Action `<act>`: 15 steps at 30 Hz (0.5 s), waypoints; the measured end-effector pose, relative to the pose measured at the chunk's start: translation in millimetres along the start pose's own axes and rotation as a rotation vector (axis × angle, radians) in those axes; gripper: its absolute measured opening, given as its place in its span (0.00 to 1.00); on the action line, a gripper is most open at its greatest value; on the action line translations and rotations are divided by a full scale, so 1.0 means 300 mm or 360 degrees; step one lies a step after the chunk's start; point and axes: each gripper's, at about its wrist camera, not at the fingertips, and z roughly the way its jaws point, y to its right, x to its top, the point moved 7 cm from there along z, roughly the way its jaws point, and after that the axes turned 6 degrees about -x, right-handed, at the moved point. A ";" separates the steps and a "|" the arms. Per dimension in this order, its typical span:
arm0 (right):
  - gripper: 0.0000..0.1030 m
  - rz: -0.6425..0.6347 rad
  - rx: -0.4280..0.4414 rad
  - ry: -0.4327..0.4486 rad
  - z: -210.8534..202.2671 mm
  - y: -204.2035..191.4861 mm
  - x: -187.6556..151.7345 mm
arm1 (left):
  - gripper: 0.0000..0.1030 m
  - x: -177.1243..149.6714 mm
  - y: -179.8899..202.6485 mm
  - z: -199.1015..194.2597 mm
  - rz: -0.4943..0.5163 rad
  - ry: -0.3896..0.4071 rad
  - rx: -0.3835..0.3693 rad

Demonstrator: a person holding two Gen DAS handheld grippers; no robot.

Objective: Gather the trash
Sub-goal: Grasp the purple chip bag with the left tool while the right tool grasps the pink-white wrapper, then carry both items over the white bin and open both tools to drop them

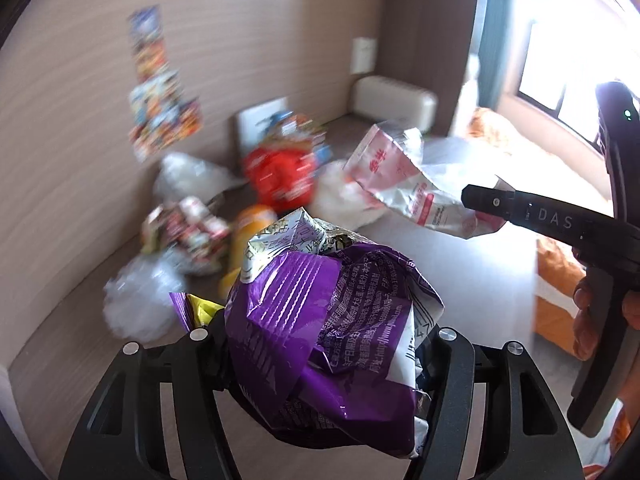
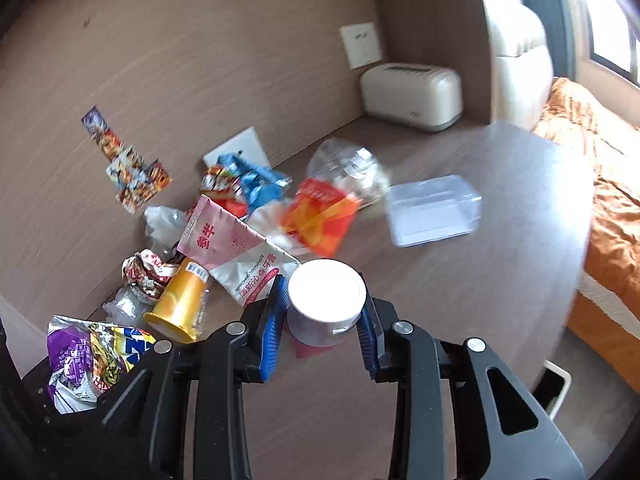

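Wood desk (image 2: 460, 280): my right gripper (image 2: 322, 312) clamps white-lidded jar (image 2: 326, 300); left gripper (image 1: 320, 340) grasps purple snack bag (image 1: 320, 320). Orange cup (image 2: 180, 304) lies left of jar, nearer left.

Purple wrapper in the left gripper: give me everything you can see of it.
The purple wrapper is a crumpled snack bag of glossy, foil-like plastic. It is purple with white printed text, and white-silver panels show at its top and right. A yellow scrap pokes out at its left. It is bunched into a wad that fills the gap between the fingers of the left gripper, which is closed on it. The pads themselves are hidden. It appears lifted clear of the table, with nothing else touching it.
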 end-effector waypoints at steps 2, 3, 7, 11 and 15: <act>0.34 0.0009 -0.0051 0.0032 -0.058 0.067 0.007 | 0.61 0.026 0.097 -0.005 0.0083 0.0031 -0.0062; 0.34 0.0025 -0.0086 0.0054 -0.100 0.122 0.010 | 0.61 0.032 0.133 -0.003 0.0108 0.0035 -0.0089; 0.33 0.0068 -0.0173 0.0098 -0.192 0.298 0.003 | 0.61 0.053 0.354 0.027 0.0204 0.0033 -0.0246; 0.33 0.0156 -0.0236 0.0114 -0.255 0.517 -0.034 | 0.61 0.036 0.592 0.123 0.0280 -0.0023 -0.0384; 0.33 0.0224 -0.0340 0.0099 -0.281 0.746 -0.080 | 0.61 -0.022 0.851 0.232 0.0328 -0.0098 -0.0516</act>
